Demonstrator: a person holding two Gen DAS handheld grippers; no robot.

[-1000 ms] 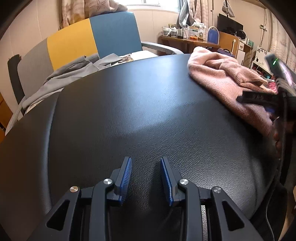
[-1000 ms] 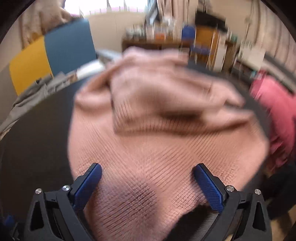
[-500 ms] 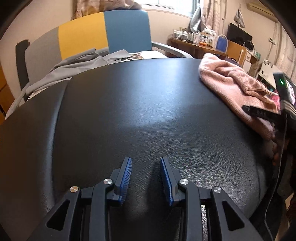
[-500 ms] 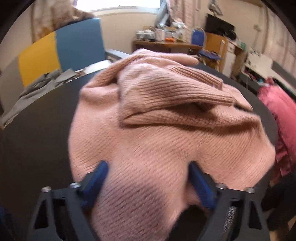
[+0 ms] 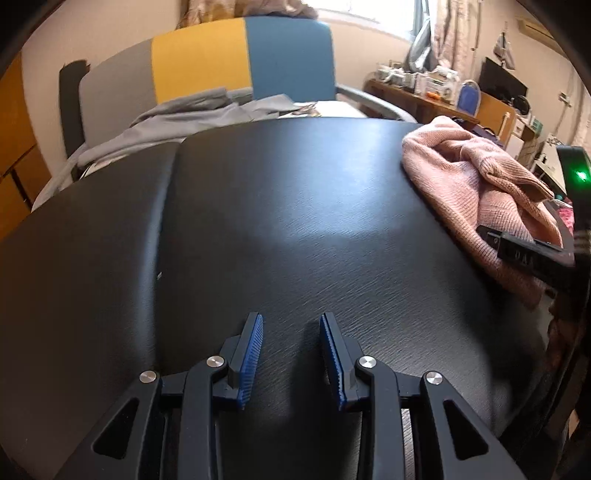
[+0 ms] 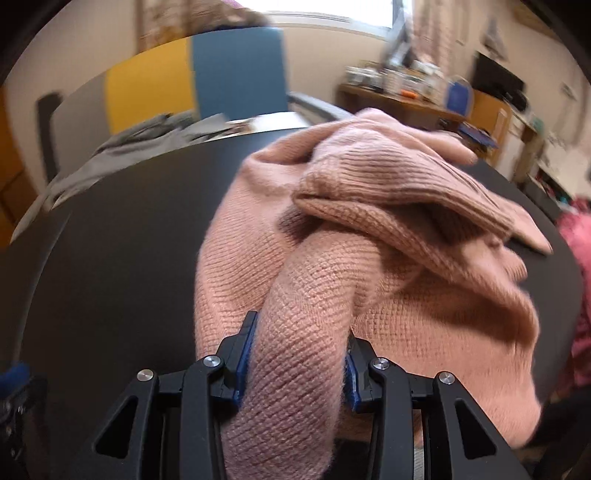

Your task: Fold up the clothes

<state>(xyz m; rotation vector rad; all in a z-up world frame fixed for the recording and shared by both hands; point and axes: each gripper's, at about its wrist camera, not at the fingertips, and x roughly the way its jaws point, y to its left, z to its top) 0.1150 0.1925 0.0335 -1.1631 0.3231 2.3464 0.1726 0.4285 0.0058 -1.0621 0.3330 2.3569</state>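
As right gripper (image 6: 299,354) closes — ribbed knit sweater (image 6: 369,236).

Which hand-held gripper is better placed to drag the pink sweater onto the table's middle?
Right hand-held gripper: it is closing around a fold of the pink sweater. The left hand-held gripper stands open over bare table.

Tricolour chair (image 5: 236,59), bright window (image 5: 365,11)

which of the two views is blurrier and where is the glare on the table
Right wrist view: blurrier, with the chair and shelves smeared, while the pink sweater near the fingers stays fairly sharp. Left wrist view: crisp, with a pale window sheen across the middle of the black table; fisheye bends its edge.
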